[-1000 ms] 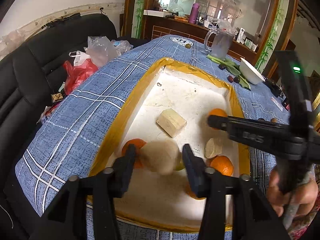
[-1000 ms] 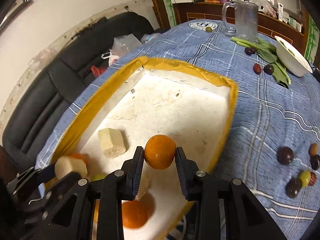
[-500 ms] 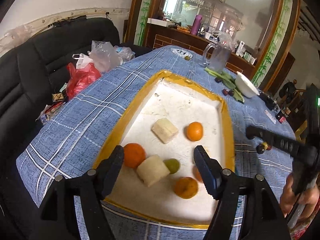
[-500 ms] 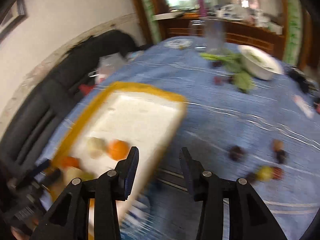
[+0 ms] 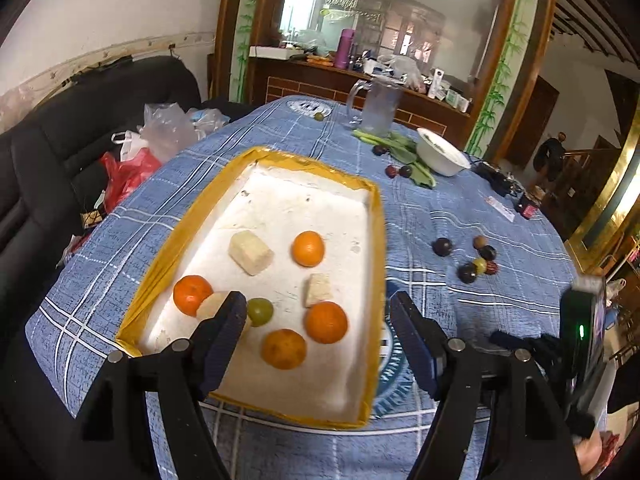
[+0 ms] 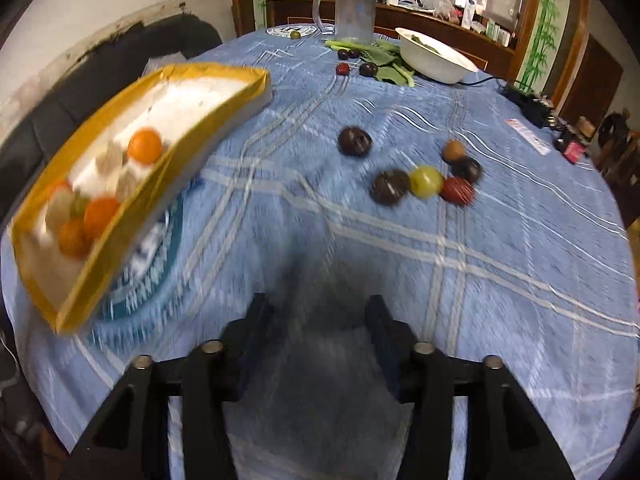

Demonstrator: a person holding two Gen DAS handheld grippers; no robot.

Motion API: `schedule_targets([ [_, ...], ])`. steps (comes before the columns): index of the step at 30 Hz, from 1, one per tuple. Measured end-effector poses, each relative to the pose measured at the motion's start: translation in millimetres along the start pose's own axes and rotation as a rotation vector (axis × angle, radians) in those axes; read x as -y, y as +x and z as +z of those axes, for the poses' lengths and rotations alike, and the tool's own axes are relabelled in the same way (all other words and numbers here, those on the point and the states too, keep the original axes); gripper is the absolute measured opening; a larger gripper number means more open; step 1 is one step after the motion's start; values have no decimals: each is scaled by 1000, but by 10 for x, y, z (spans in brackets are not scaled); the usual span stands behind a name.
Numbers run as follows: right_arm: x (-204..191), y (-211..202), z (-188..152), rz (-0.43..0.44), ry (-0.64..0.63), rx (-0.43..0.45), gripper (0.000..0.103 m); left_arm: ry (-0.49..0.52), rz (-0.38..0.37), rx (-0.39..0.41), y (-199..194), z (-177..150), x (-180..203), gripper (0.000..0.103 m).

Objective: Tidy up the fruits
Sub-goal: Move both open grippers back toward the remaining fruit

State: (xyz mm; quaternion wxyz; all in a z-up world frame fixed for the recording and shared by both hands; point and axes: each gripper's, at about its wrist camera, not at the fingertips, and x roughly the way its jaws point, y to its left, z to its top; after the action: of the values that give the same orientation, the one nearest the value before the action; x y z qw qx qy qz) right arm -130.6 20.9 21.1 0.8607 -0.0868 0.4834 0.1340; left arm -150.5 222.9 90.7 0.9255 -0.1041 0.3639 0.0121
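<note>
- The yellow-rimmed tray point(image 5: 182, 236) on the blue-checked bench point(image 5: 460, 308) already holds part of the fruit: four oranges, one toward the far side point(image 5: 307, 248), one at the left rim point(image 5: 192, 294) and two near the front point(image 5: 326, 322), plus a small green fruit point(image 5: 260, 311) and some pale cut chunks point(image 5: 251, 251).
- Left to do, by the look of it: a loose cluster of small fruits point(image 6: 424, 180) lies on the cloth well apart from the tray, dark plums, a yellow-green one and a red one; more dark fruits point(image 6: 354, 62) sit farther off beside the greens and the white bowl point(image 6: 436, 60).
- The left tongs point(image 5: 318, 326) hang above the tray's near end, jaws opening and gripping nothing; the fruit seen between the fingers lies below them in the tray.
- The right tongs point(image 6: 318, 330) point toward the bare cloth short of the loose cluster, jaws opening with nothing between them.
- The right wrist view is smeared by motion, so the exact count of loose fruits is uncertain.
- Judged overall, the oranges are sorted and the small fruits are the remaining work, roughly halfway.
</note>
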Motion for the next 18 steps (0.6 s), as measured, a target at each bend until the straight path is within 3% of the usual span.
schedule_targets([
  [6, 566, -303, -520, -39, 59, -31, 81, 39, -18, 25, -171, -16, 189, 79],
  [11, 973, -548, -768, -105, 128, -40, 82, 88, -47, 34, -247, -39, 423, 79],
  [18, 1182, -985, -784, -88, 171, 79, 82, 154, -98, 53, -454, 85, 734, 79],
])
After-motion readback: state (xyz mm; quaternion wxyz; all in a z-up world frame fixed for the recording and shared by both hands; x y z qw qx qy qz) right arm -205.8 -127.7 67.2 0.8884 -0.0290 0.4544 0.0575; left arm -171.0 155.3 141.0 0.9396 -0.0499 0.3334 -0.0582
